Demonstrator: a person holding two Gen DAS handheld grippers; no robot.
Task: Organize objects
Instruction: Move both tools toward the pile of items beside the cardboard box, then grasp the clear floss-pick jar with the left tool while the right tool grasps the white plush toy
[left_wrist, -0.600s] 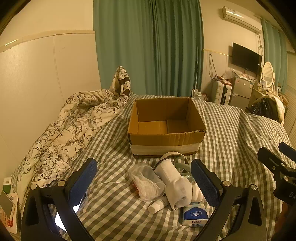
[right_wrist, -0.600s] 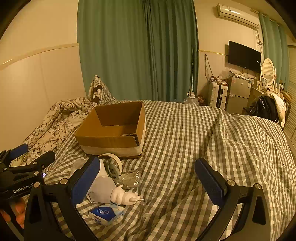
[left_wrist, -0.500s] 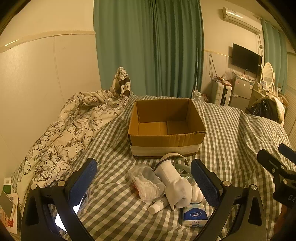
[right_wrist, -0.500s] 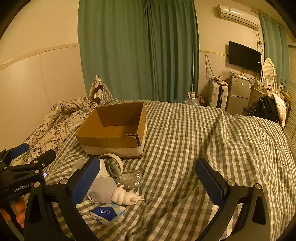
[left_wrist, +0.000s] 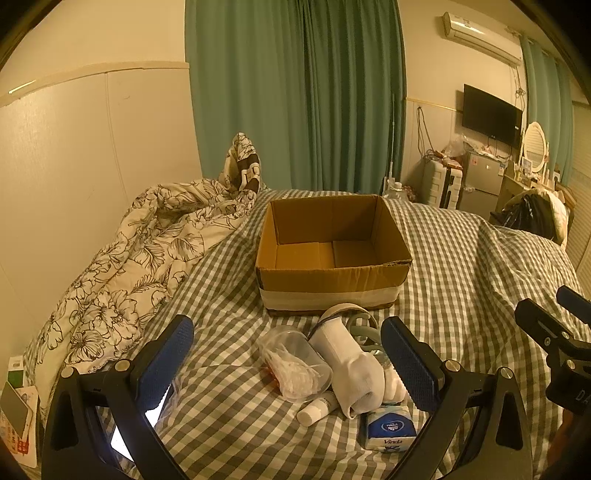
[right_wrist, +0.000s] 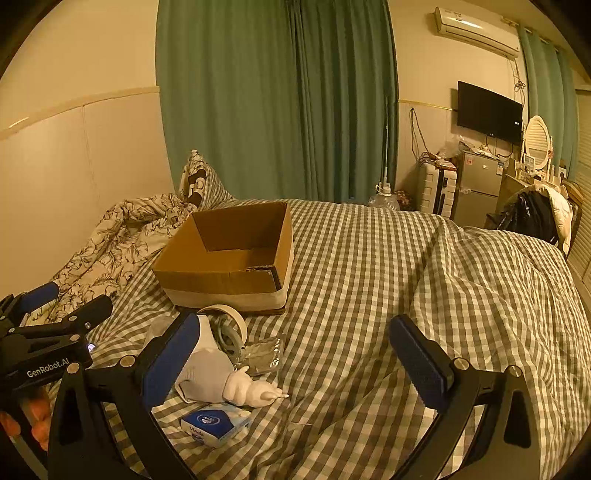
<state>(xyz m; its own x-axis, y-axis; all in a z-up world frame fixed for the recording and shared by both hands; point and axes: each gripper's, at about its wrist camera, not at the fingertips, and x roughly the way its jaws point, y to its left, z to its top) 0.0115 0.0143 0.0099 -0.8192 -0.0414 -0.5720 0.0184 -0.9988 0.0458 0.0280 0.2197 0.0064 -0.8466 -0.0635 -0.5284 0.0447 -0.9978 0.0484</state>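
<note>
On the checked bedspread, just in front of the open cardboard box, your clutter lies in one small heap — and the heap sits squarely ahead of your left gripper, between the lines of its two fingers. Those fingers stand wide apart with nothing in them. Your right gripper is likewise spread and empty, but it looks out over bare bedspread; in its view the heap lies off to the left, partly behind its left finger.

So your left hand is the nearer one. The white sock runs with its long axis roughly along your line of reach, cuff toward the box and toe toward you, which means the fingers as they stand would close across its width. The clear plastic container touches it on the left, a small white bottle lies at its near end, and the blue tissue pack sits just right of that. A white figurine pokes out from beside the sock in the right view, and behind it there is a tape roll and what may be a grey ring or cable — it is too covered to tell.

The box looks empty, so I judge the sorting has not yet begun. Go forward and down with the left, and mind that the container does not come along.
</note>
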